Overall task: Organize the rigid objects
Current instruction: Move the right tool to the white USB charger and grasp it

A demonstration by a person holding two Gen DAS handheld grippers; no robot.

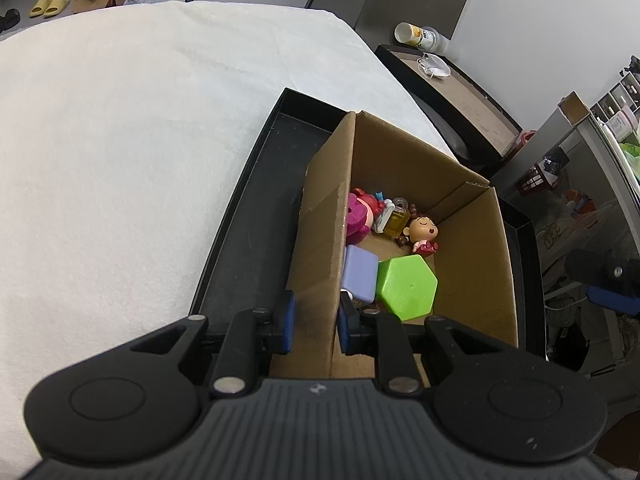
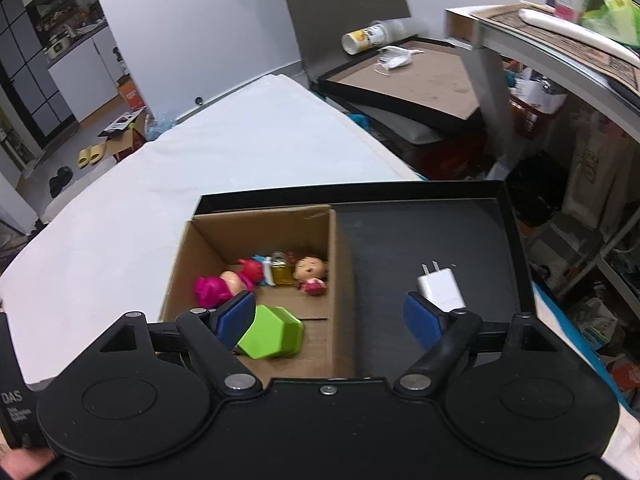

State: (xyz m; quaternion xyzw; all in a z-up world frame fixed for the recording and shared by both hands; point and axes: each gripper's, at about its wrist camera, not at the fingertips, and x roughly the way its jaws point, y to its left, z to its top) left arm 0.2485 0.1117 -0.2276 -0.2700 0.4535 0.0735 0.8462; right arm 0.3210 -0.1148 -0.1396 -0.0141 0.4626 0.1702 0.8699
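A cardboard box [image 1: 472,240] stands inside a black tray [image 1: 256,216] on a white-covered table. In it lie a green hexagonal block [image 1: 406,286], a lilac block [image 1: 360,276], a pink toy [image 1: 358,216], a small yellow bottle [image 1: 394,220] and a doll figure [image 1: 422,232]. My left gripper [image 1: 316,320] straddles the box's left wall, its blue pads close on either side of it. My right gripper [image 2: 330,320] is open above the box [image 2: 340,280]; the green block [image 2: 274,332] lies below its left pad. A white charger [image 2: 440,286] lies in the tray [image 2: 500,248].
A second black tray [image 2: 412,80] with a paper cup [image 2: 366,38] and a white mask stands beyond the table. Shelves with clutter [image 2: 580,60] are at the right. The white tablecloth [image 1: 140,140] stretches to the left and far side.
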